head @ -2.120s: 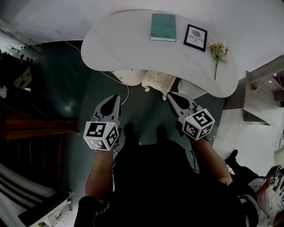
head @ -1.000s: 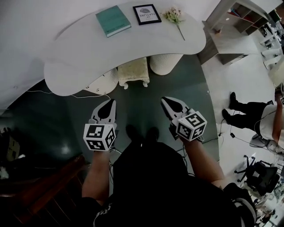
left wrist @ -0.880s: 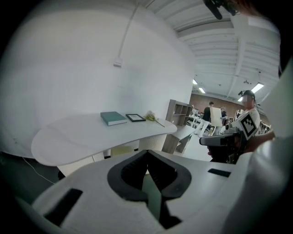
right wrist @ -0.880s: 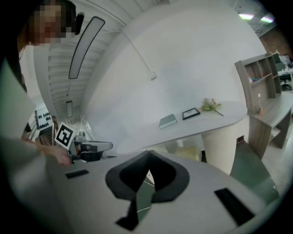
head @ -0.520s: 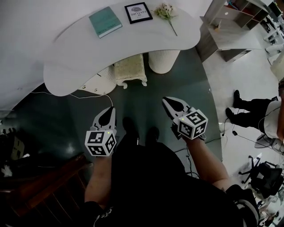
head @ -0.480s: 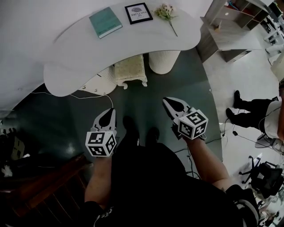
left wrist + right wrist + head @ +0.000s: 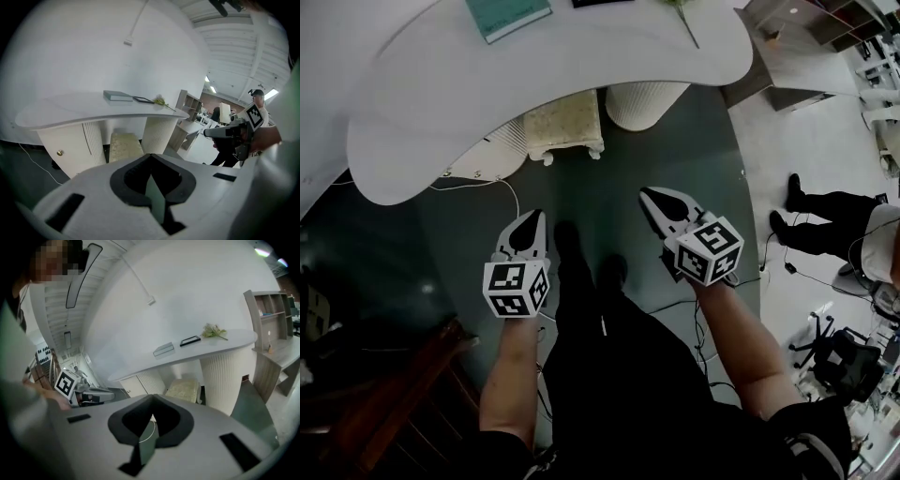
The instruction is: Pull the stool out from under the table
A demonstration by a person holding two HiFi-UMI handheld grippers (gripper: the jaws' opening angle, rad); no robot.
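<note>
A small stool (image 7: 563, 124) with a cream cushion stands tucked under the front edge of the white curved table (image 7: 581, 61), between its two ribbed pedestals. It also shows in the left gripper view as the stool (image 7: 124, 144) and in the right gripper view as the stool (image 7: 184, 390). My left gripper (image 7: 528, 221) hangs shut and empty over the dark floor, well short of the stool. My right gripper (image 7: 654, 199) is shut and empty too, off to the stool's right and nearer me. Both point toward the table.
A teal book (image 7: 508, 14) lies on the tabletop. A white cable (image 7: 502, 187) runs along the floor by the left pedestal (image 7: 487, 155). A seated person's legs (image 7: 825, 220) are at the right. A wooden shelf unit (image 7: 811, 42) stands beyond the table's right end.
The view has closed in on the table, which now sits higher and larger in the head view. Both grippers stay shut and keep their spacing.
</note>
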